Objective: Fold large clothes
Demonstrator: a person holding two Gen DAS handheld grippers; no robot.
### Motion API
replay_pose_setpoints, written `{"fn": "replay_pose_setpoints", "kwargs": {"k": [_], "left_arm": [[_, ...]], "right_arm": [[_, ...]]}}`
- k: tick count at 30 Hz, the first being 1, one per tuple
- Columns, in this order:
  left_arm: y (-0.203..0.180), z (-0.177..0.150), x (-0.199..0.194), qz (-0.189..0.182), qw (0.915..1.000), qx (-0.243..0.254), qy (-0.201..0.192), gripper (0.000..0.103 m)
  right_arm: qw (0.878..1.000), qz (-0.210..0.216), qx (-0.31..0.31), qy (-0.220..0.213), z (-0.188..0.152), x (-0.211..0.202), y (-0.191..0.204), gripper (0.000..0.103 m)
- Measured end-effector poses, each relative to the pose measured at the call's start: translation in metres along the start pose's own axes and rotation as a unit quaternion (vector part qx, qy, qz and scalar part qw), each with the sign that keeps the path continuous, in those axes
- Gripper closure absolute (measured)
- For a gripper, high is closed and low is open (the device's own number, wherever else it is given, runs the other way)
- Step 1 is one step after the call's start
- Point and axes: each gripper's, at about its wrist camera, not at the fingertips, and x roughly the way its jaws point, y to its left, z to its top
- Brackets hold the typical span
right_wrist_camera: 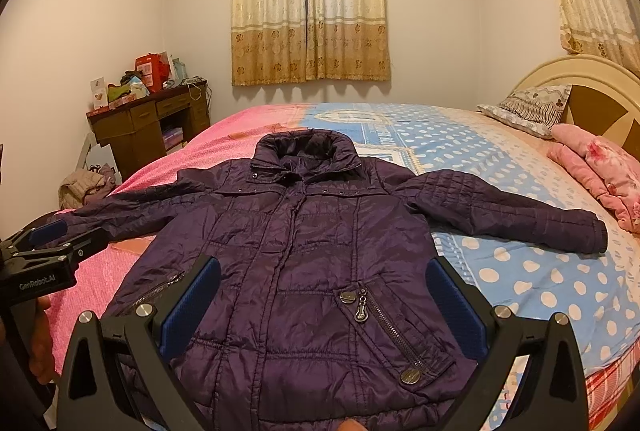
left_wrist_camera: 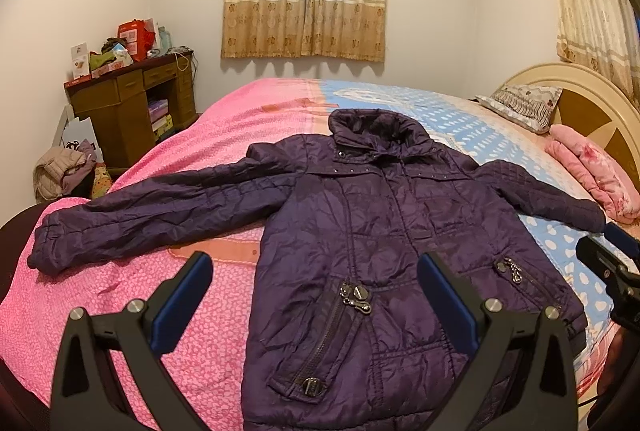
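Observation:
A dark purple quilted jacket (left_wrist_camera: 360, 231) lies flat and face up on the bed, collar at the far end, both sleeves spread out to the sides; it also fills the right wrist view (right_wrist_camera: 304, 255). My left gripper (left_wrist_camera: 314, 267) is open and empty, hovering above the jacket's lower left hem. My right gripper (right_wrist_camera: 322, 271) is open and empty above the lower middle of the jacket. The left gripper also shows at the left edge of the right wrist view (right_wrist_camera: 48, 235), and the right gripper at the right edge of the left wrist view (left_wrist_camera: 612, 251).
The bed has a pink and blue dotted cover (left_wrist_camera: 120, 291). A folded pink blanket (right_wrist_camera: 600, 167) and a pillow (right_wrist_camera: 528, 107) lie by the headboard (right_wrist_camera: 592, 87). A cluttered wooden desk (left_wrist_camera: 128, 103) and a clothes pile (left_wrist_camera: 64, 167) stand at the left wall.

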Motion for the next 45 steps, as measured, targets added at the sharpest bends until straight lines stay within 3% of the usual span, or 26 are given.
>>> {"fn": "replay_pose_setpoints", "kwargs": {"k": [33, 38, 45], "left_arm": [[-0.009, 0.009, 0.015, 0.006, 0.9996, 0.029, 0.0, 0.0], [-0.018, 0.015, 0.025, 0.007, 0.9987, 0.05, -0.002, 0.0], [-0.036, 0.025, 0.056, 0.001, 0.9968, 0.079, 0.014, 0.0]], "right_arm": [[1.0, 0.001, -0.004, 0.002, 0.002, 0.013, -0.008, 0.001], [1.0, -0.003, 0.011, 0.013, 0.005, 0.029, -0.028, 0.001], [0.997, -0.049, 0.041, 0.029, 0.008, 0.053, -0.085, 0.001]]}}
